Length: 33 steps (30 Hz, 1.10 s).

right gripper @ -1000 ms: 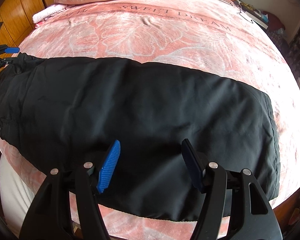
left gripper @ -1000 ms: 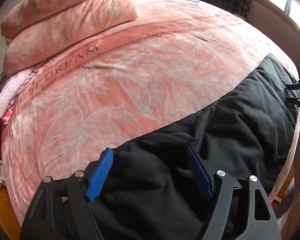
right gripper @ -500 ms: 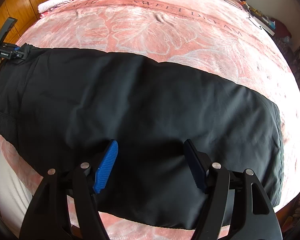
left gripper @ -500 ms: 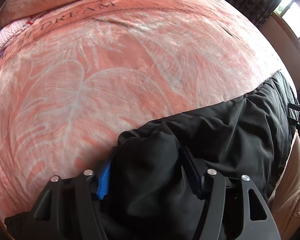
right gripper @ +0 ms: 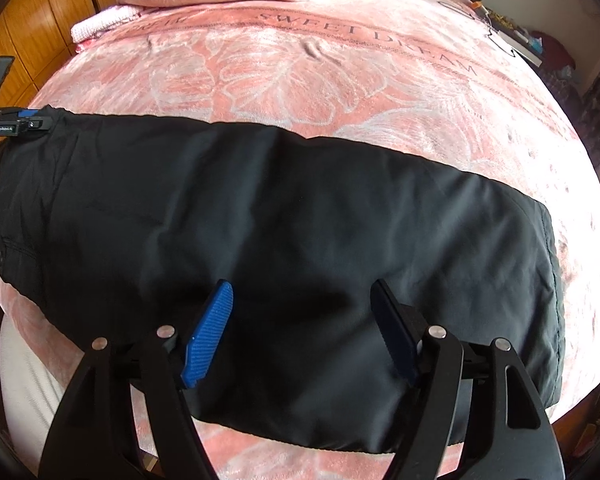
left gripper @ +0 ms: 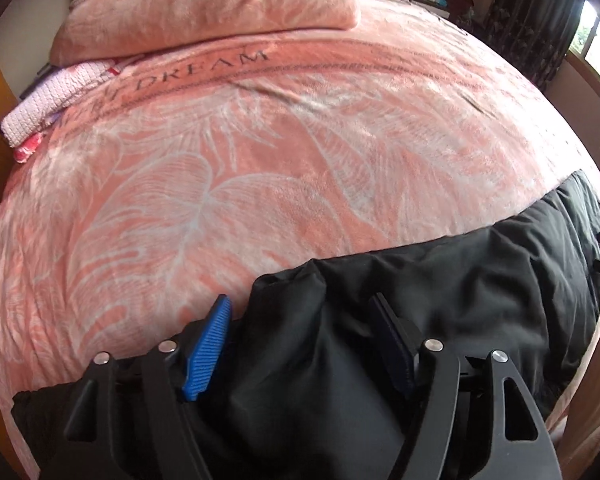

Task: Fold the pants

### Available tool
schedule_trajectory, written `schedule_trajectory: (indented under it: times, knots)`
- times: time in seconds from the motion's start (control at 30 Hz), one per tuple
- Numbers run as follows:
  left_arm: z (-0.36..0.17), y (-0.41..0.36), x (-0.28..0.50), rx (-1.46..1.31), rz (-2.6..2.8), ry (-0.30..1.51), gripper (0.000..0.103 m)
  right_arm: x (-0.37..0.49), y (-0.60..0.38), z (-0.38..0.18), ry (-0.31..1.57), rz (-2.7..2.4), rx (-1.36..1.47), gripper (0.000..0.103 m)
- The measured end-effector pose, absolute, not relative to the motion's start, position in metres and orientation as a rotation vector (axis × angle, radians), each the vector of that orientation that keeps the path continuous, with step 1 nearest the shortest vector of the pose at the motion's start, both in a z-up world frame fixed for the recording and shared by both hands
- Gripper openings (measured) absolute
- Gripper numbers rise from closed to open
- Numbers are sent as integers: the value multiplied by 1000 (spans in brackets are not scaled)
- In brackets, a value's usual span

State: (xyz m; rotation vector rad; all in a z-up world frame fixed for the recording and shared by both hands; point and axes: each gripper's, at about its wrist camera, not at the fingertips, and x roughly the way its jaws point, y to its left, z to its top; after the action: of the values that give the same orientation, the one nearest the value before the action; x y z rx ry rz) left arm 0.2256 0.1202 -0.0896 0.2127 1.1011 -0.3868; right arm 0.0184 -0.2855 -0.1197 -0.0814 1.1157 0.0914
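Note:
Black pants (right gripper: 292, 216) lie stretched across the near edge of the pink bed, folded lengthwise, waist end at the left and leg hems at the right in the right wrist view. My right gripper (right gripper: 300, 320) is open and hovers above the middle of the pants. My left gripper (left gripper: 304, 328) is open at the waist end; a bunched fold of the pants (left gripper: 308, 344) sits between its blue pads. The left gripper also shows at the far left of the right wrist view (right gripper: 24, 122), at the waistband corner.
A pink leaf-print blanket (left gripper: 260, 140) covers the bed. Pink pillows (left gripper: 204, 8) and a folded pink-white cloth (left gripper: 48, 100) lie at the head. A wooden wardrobe (right gripper: 28, 36) stands on the left. Cluttered furniture (right gripper: 520, 32) and dark curtains (left gripper: 532, 20) are beyond the bed.
My left gripper dropped onto the waist end and the fabric bunched up between its pads. My right gripper drifted slightly over the middle of the pants, staying open.

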Motion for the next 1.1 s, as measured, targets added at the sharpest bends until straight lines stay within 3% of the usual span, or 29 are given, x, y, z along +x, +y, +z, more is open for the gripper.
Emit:
schedule_trajectory:
  times: [0.2,0.43,0.5,0.77,1.0,1.1]
  knots:
    - [-57,61,152,183,-422,905,79,8,-300,-114,1101,68,-70,72]
    - [-128,0,117,316,-403,996,80,6,-312,-145,1167,53,-47,71]
    - [-127,-3,112,306,-360,975,80,-4,-323,-131,1143,54,-3,65]
    - [-89,-42,69,43,-344,915,86,-59,-426,-93,1088,-154,233,65]
    - [-103,-104,49,45,-416,956,88,-94,-506,-111,1116,-243,461,61]
    - [-121,-121,50,99,-412,1005,89,-95,-522,-126,1141,-200,567,52]
